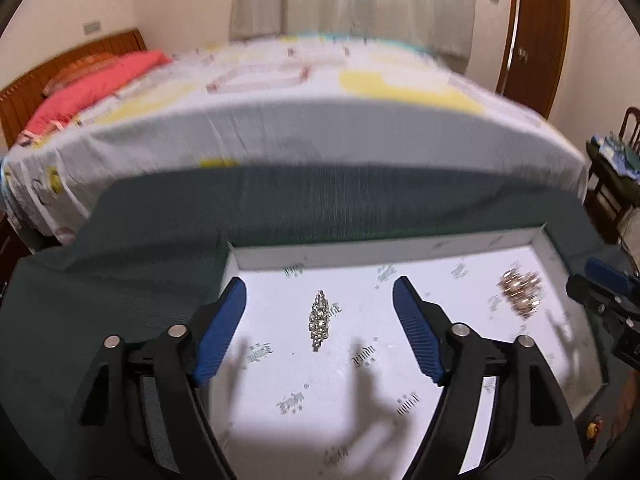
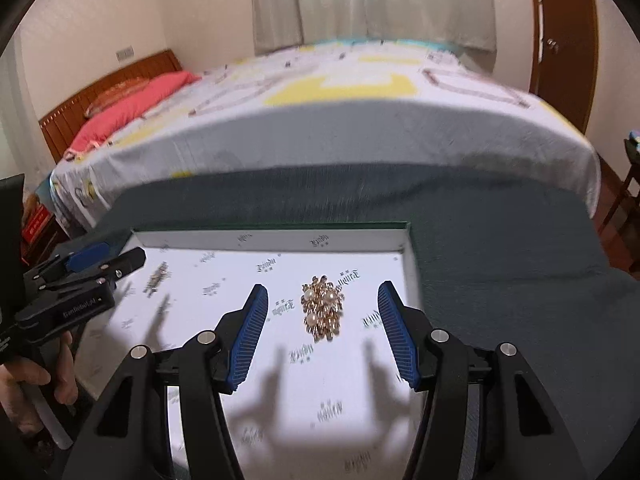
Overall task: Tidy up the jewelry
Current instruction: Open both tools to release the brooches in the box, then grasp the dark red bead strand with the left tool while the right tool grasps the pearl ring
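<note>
A white shallow tray [image 1: 360,255] with printed lining lies on a dark green cloth. A slim silver rhinestone piece [image 1: 320,320] rests on the tray floor, just below and between the blue pads of my left gripper [image 1: 319,285], which is open and touches nothing. A gold cluster brooch with pearls [image 2: 323,309] lies between the spread pads of my right gripper [image 2: 323,289], also open and clear of it. The gold brooch [image 1: 520,292] also shows at the right in the left wrist view. In the right wrist view, the silver piece [image 2: 156,278] is at the left, by the left gripper [image 2: 120,261].
The green cloth [image 2: 500,248] covers the surface around the tray [image 2: 280,236]. Behind it stands a bed [image 2: 360,120] with a patterned sheet and a pink pillow [image 2: 132,104]. A person's hand [image 2: 60,364] holds the left tool. A wooden chair [image 1: 612,168] stands at the right.
</note>
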Available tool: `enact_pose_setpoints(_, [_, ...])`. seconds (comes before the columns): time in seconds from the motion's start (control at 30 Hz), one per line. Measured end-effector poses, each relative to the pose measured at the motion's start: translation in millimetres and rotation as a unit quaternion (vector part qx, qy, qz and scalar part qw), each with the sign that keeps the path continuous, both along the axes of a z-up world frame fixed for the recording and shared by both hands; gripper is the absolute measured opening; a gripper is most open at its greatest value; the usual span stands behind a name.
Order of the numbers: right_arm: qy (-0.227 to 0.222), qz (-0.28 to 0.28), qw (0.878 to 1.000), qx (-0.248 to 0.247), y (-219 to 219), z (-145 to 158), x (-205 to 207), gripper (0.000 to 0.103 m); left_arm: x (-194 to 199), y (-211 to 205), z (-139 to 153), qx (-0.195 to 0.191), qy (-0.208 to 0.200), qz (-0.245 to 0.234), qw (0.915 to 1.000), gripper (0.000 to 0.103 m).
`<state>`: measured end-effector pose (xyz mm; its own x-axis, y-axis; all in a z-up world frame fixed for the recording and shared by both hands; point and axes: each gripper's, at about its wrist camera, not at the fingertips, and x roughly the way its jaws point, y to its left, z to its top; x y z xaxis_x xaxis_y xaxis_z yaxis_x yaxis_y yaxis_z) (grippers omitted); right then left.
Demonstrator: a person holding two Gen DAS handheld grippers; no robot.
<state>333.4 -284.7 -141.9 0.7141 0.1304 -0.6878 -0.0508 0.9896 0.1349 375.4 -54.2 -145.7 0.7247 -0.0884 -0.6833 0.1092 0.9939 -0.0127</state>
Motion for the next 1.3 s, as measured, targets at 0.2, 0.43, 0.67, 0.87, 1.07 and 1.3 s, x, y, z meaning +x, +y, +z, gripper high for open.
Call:
enact_pose_setpoints(0.2, [-0.025, -0.009, 1.000, -0.001, -3, 11, -66, 0.056, -69, 4, 28, 0.005, -0.054, 0.009, 0.9985, 0.079])
enact_pose_setpoints(0.43, [-0.017, -0.027, 0.999, -0.009, -1, -3, -139, 0.056, -138, 11, 21, -0.005, -0.035, 0.012, 0.9993, 0.079])
enact_pose_setpoints(0.67, [-0.008, -0.038, 0.999, -0.026, 3, -26, -188, 0.056, -196, 19, 9, -0.006, -0.025, 0.028, 0.9993, 0.079])
enact_pose_setpoints(0.87, [0.022, -0.039, 0.999, -0.025, 11, -48, -204, 0.056, -232, 27, -10, -0.002, -0.005, 0.044, 0.9990, 0.079])
enact_pose_setpoints(1.07, [0.042, -0.039, 0.998, -0.033, 16, -60, -197, 0.050, -252, 34, -28, 0.007, 0.014, 0.057, 0.9982, 0.079])
enact_pose_setpoints(1.3, [0.056, -0.034, 0.997, -0.038, 20, -68, -196, 0.035, -254, 34, -34, 0.010, 0.021, 0.059, 0.9980, 0.079])
